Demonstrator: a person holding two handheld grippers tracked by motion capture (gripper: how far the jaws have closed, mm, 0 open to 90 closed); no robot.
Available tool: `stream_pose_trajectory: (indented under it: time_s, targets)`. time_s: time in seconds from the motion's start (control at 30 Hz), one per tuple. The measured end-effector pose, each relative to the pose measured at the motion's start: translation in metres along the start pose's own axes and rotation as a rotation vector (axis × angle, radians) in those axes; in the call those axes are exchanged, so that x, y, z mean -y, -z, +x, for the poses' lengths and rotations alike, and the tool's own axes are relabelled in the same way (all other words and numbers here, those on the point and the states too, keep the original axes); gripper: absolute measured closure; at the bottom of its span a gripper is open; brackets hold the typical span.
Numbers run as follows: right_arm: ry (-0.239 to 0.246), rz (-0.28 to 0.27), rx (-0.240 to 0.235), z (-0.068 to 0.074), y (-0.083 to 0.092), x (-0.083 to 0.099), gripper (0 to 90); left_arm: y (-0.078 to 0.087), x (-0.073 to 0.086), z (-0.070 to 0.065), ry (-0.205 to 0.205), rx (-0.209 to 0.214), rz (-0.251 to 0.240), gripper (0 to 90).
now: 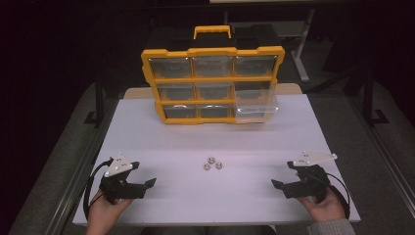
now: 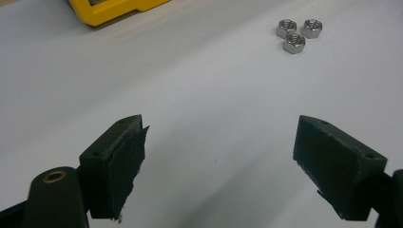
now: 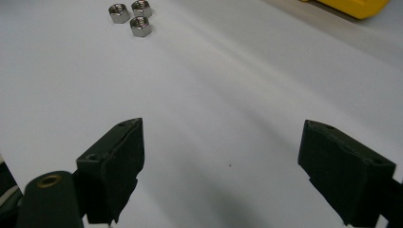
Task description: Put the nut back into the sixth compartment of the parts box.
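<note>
Two tools are seen, one in each hand. The left tool point(image 1: 147, 184) is held low over the near left part of the tabletop point(image 1: 205, 142), and its jaws are spread wide with nothing between them; in the left gripper view only bare white surface is seen between the two black pads point(image 2: 123, 161). The right tool point(image 1: 278, 185) is held over the near right part, and its jaws are likewise spread wide and empty, with bare surface seen between them in the right gripper view. Each tool is topped by a grey three-cornered plate, and a black cable is trailed from each toward the hand. The two tools are pointed inward, toward each other.

Between them, well apart from both, three nuts point(image 1: 212, 163) are laid on the tabletop, slightly nearer the front edge than the middle. They are grouped tightly in a small triangle, just beside one another; whether they touch cannot be told. Each is a hexagonal nut of shiny silver metal with a round threaded hole, laid flat on a face.

At the far side one organiser point(image 1: 213, 51) is stood upright, yellow-framed, with a yellow handle on top. Nine clear drawers are counted in it, in three rows of three. The bottom right drawer point(image 1: 254, 111) is seen pulled partly out toward the viewer.
</note>
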State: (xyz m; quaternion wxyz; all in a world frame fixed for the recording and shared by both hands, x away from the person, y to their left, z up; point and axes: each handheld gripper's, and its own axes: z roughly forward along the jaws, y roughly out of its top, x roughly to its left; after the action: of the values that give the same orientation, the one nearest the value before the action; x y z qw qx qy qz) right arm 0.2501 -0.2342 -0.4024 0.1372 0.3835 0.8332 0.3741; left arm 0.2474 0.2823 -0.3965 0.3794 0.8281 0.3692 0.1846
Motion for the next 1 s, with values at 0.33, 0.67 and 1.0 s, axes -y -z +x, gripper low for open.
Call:
stream_pose_trajectory:
  time_s: [0.33,0.67,1.0]
  targets:
    - [0.002,0.010,0.006,0.0006,-0.0003,-0.0005,14.4,0.0023,0.0044,0.0038,0.009,-0.002,-0.003,16.9]
    - [0.002,0.017,0.000,-0.0008,-0.0018,-0.0002,14.4,0.0013,0.0040,0.0047,0.014,-0.005,0.003,16.9]
    - [0.003,0.020,-0.013,-0.0008,-0.0025,-0.0034,14.9,-0.0007,0.0054,0.0056,0.008,-0.010,0.001,16.9]
